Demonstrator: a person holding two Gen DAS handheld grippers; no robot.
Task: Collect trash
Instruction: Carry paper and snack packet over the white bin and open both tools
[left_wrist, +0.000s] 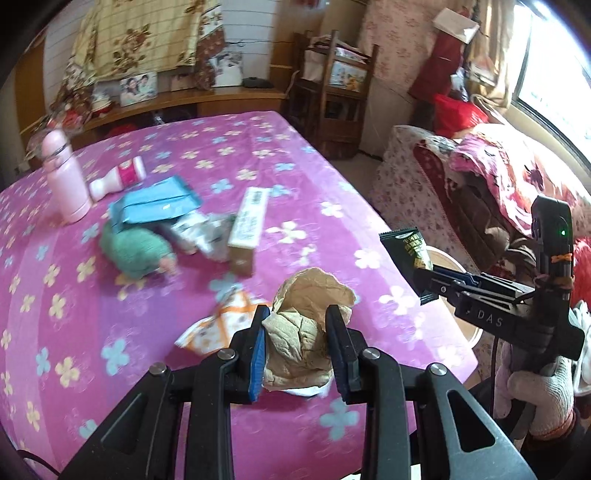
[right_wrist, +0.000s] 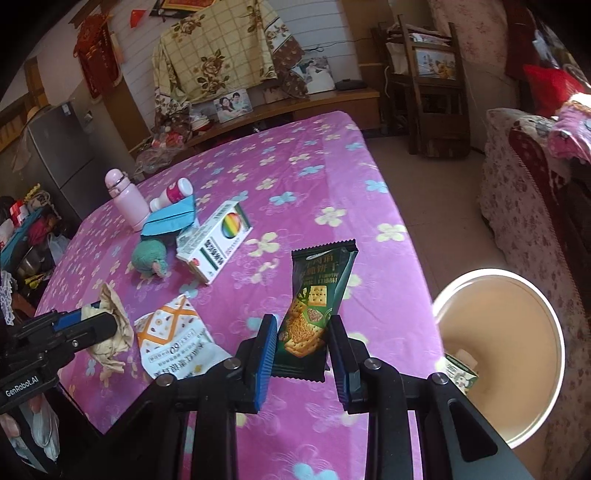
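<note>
Gripping a crumpled brown paper bag (left_wrist: 308, 328), the left gripper (left_wrist: 297, 314) hangs above the pink flowered table (left_wrist: 184, 369), its jaws clenched on the wad. The right gripper (right_wrist: 303, 325) has its jaws clamped on a green cracker wrapper (right_wrist: 317, 299). At about four o'clock from it stands a round bin (right_wrist: 554, 332) on the floor. An orange-and-white snack wrapper (right_wrist: 173, 336) lies on the table at nine o'clock of the right gripper.
</note>
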